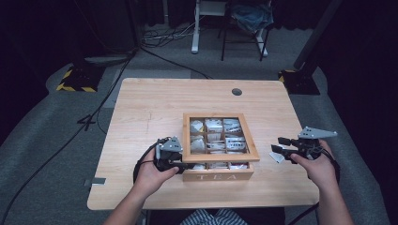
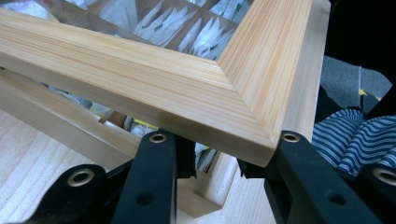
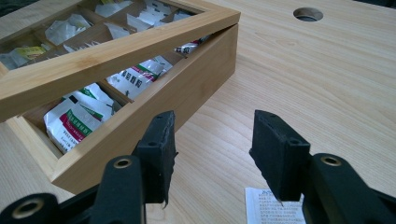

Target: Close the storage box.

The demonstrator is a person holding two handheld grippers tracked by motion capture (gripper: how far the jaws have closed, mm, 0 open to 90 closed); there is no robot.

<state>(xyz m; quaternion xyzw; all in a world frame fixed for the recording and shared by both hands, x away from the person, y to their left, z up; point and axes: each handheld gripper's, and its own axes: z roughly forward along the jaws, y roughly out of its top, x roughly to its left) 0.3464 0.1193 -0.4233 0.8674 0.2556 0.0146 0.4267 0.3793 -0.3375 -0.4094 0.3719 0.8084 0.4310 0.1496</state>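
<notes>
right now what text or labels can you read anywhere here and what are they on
"TEA" on the front wall of the wooden tea box.
Packets inside the box carry green and red print, too blurred to read.
The white paper slip on the table by the right hand-held gripper has small print, too small to read.
The yellow and black striped floor base bears no words.

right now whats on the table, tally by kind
wooden tea box, lid lifted at the front: 1
grippers: 2, the left gripper at the lid's corner, the right gripper open beside the box
loose paper packet on the table under the right gripper: 1
total: 4
packets inside the box are too many to count
</notes>
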